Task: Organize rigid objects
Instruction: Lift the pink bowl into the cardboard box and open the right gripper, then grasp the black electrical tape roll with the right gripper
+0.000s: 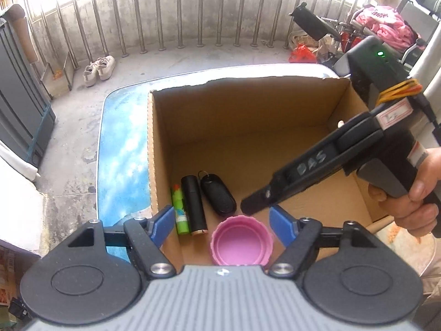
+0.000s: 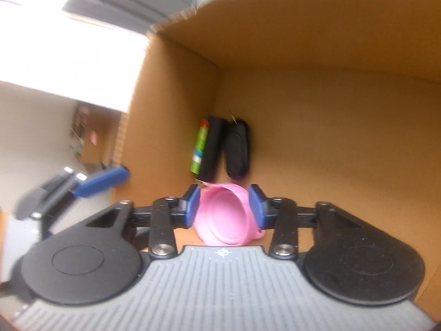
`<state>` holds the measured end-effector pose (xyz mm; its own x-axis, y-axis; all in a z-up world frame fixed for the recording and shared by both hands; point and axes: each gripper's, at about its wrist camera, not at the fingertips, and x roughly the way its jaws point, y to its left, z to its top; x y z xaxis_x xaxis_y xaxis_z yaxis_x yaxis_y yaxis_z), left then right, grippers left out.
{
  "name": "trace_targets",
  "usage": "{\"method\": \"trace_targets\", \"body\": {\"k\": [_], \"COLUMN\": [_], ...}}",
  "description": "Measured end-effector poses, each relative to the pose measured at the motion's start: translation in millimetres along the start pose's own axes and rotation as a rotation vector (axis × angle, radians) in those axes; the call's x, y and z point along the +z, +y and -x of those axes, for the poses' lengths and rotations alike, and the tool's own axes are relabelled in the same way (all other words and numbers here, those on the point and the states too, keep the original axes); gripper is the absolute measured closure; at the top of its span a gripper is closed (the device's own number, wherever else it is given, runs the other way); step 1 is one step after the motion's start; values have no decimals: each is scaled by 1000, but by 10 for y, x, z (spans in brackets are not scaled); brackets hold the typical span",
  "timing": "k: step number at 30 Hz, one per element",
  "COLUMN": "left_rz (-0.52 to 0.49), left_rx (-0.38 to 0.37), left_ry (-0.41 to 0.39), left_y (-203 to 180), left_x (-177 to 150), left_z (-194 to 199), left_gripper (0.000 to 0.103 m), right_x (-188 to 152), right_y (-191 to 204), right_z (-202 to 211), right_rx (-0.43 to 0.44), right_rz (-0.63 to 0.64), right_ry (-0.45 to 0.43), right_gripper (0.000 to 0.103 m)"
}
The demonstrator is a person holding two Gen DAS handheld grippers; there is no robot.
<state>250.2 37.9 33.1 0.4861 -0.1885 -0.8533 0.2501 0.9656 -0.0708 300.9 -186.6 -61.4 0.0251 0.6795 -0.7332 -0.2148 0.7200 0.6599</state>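
A pink round lid (image 1: 242,241) lies open side up on the floor of a cardboard box (image 1: 242,104). Beside it lie a green tube (image 1: 179,211), a black cylinder (image 1: 194,206) and a black key fob (image 1: 217,193). My left gripper (image 1: 222,220) is open above the box's near edge. My right gripper (image 2: 224,205) reaches into the box, its blue fingers (image 2: 257,207) on either side of the pink lid (image 2: 227,215), which sits tilted between them. In the left wrist view the right gripper (image 1: 252,202) comes in from the right.
The box stands on a blue and white table (image 1: 121,149). Beyond it are a concrete balcony floor, a metal railing (image 1: 179,22), white shoes (image 1: 99,69), and chairs with pink cloth (image 1: 386,24) at the far right.
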Motion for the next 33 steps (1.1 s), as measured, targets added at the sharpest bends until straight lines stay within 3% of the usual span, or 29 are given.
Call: {"method": "trace_targets", "body": {"k": [8, 10, 14, 17, 21, 26, 33], "left_rz": [79, 86, 84, 81, 92, 135, 15], "left_rx": [-70, -80, -92, -115, -115, -143, -11], "left_ry": [-102, -150, -204, -219, -208, -82, -30], "left_y": [37, 44, 28, -3, -44, -128, -429], "left_x": [-164, -252, -496, -750, -1115, -1509, -1811], "left_z": [454, 633, 908, 1021, 993, 576, 180], "left_gripper": [23, 10, 8, 6, 2, 2, 4], "right_x": [-415, -641, -1241, -1704, -2209, -2572, -2488], "right_y": [45, 67, 72, 56, -48, -119, -32], "right_z": [1081, 1331, 1745, 1807, 1486, 789, 162], "right_rx": [110, 148, 216, 221, 201, 69, -43], "right_rz": [-13, -15, -19, -16, -71, -125, -85], "right_ry": [-239, -302, -404, -453, -439, -416, -361], "right_gripper": [58, 56, 52, 49, 47, 47, 47]}}
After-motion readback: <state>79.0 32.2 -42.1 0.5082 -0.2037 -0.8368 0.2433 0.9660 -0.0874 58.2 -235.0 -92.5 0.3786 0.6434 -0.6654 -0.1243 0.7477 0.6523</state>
